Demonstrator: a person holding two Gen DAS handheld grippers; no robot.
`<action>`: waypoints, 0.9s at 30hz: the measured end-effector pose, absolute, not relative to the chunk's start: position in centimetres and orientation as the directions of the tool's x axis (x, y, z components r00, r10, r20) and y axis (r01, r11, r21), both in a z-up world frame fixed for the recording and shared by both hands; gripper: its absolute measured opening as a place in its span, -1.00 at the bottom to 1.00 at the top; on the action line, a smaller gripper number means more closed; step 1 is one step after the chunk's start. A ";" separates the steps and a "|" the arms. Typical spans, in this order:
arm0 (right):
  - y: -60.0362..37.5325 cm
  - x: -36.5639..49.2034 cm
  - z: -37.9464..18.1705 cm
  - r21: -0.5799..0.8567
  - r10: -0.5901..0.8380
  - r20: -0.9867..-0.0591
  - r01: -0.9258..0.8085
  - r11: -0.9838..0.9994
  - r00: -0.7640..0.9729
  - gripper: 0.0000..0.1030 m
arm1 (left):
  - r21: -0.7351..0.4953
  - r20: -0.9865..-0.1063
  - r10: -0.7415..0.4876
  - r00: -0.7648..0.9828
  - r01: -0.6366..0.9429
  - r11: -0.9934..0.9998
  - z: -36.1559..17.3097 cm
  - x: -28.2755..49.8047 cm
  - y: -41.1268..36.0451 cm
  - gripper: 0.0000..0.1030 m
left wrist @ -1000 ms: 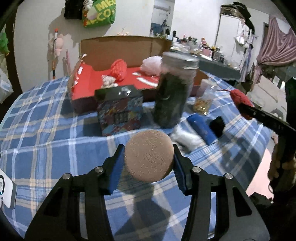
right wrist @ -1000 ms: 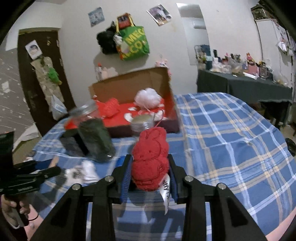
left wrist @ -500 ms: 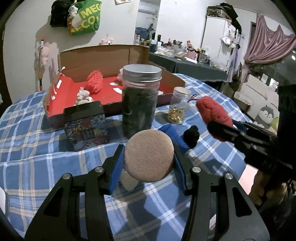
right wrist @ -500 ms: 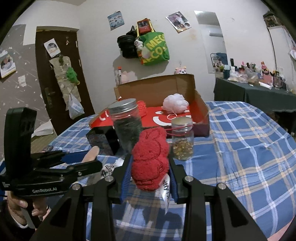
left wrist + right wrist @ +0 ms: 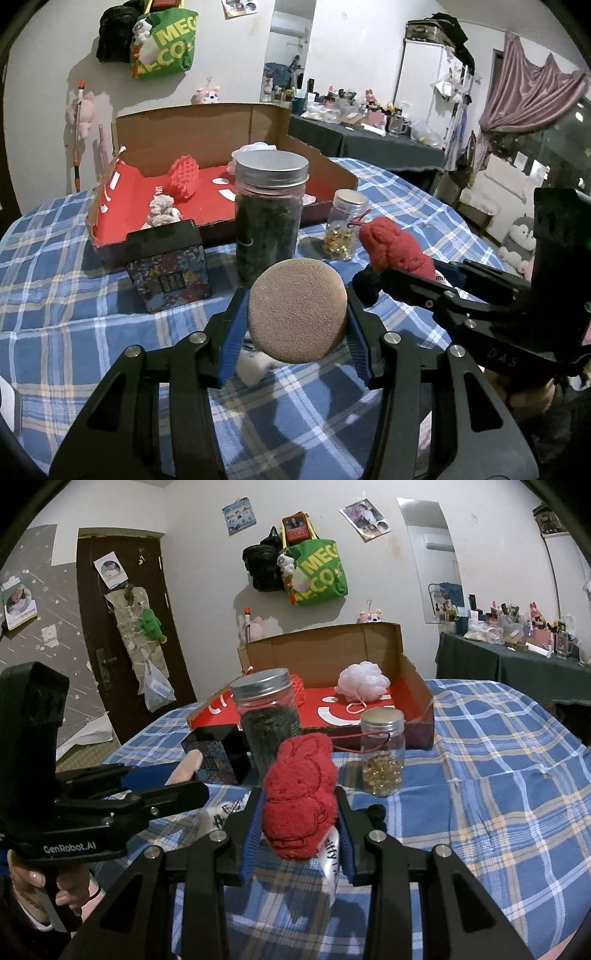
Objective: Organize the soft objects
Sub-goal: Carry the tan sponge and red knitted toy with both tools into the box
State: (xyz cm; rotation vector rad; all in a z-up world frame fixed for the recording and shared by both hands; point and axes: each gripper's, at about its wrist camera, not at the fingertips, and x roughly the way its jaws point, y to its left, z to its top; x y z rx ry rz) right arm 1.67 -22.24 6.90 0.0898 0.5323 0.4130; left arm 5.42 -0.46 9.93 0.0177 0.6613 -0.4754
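On the blue plaid cloth covering the tabletop (image 5: 66, 332), the open cardboard box with its red lining (image 5: 207, 192) loomed nearer than a second earlier. Your left tongs (image 5: 297, 325) stayed clamped on the round tan sponge puff (image 5: 297, 314); your right tongs (image 5: 295, 834) kept gripping the red knitted plush (image 5: 301, 794), now beside the tall dark-filled glass jar (image 5: 267, 716).

My left gripper (image 5: 297, 317) is clamped on a round tan sponge puff (image 5: 297, 309), held above the blue plaid tablecloth (image 5: 66, 325). To the right, my right gripper (image 5: 397, 266) grips a red plush toy (image 5: 393, 248). Ahead stand a tall glass jar with a metal lid (image 5: 269, 210), a small patterned box (image 5: 168, 266) and an open cardboard box with a red floor (image 5: 207, 199).
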 end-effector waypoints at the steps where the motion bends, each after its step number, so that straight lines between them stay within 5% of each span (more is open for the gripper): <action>1: -22.2 1.7 6.9 0.190 0.406 -0.476 -0.360 0.913 0.780 -0.26 | -0.130 -0.597 -0.419 0.684 0.433 0.892 9.9 5.5 -0.6 -0.08; 17: -21.6 2.3 5.3 0.186 0.410 -0.523 -0.369 0.911 0.747 -0.26 | -0.112 -0.652 -0.391 0.649 0.428 0.897 7.4 7.0 -1.5 -0.08; 27: -24.1 1.3 6.4 0.173 0.334 -0.473 -0.286 0.943 0.815 -0.26 | -0.093 -0.657 -0.344 0.671 0.381 0.920 8.0 7.2 0.3 -0.08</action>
